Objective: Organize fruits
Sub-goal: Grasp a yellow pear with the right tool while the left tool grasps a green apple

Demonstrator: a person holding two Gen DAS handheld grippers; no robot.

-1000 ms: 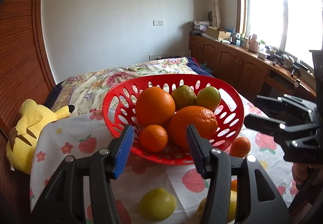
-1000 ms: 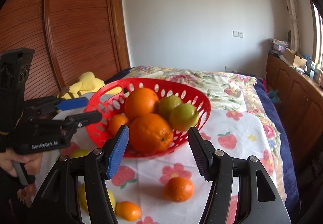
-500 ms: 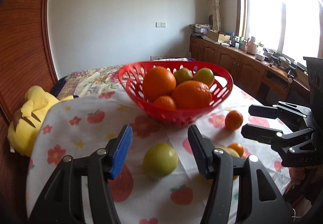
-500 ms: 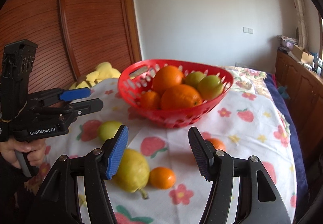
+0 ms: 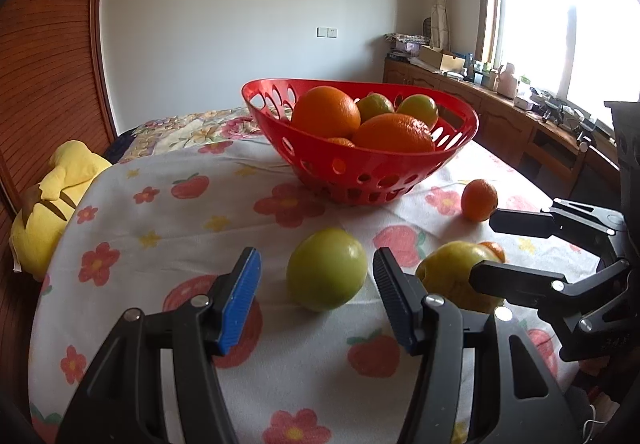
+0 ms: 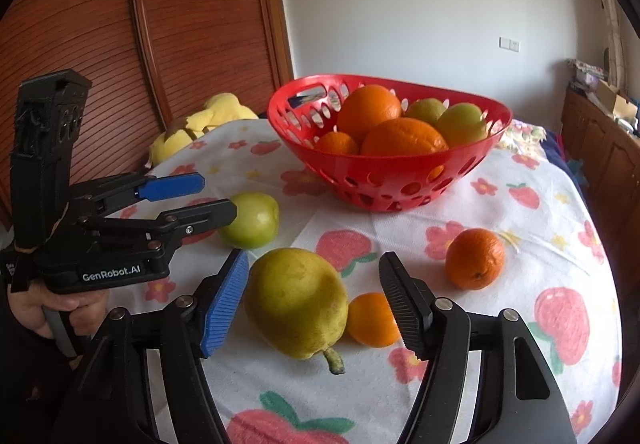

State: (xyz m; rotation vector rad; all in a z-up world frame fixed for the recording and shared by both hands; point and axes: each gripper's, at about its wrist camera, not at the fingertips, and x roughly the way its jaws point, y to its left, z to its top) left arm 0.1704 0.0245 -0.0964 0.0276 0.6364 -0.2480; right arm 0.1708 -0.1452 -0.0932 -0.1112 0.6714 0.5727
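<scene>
The green apple (image 5: 327,269) and the pear (image 6: 296,302) lay on the cloth in front of the red basket (image 5: 360,164). Both grippers had dropped down from basket height: the left gripper (image 5: 318,284) gaped around the apple, the right gripper (image 6: 314,300) was opening around the pear, ready to grab.

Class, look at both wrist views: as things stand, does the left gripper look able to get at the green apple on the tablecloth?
Probably yes. The left gripper points straight at the green apple, its fingers apart with the apple in line between them, untouched. The pear lies off to one side, and nothing blocks the way.
</scene>
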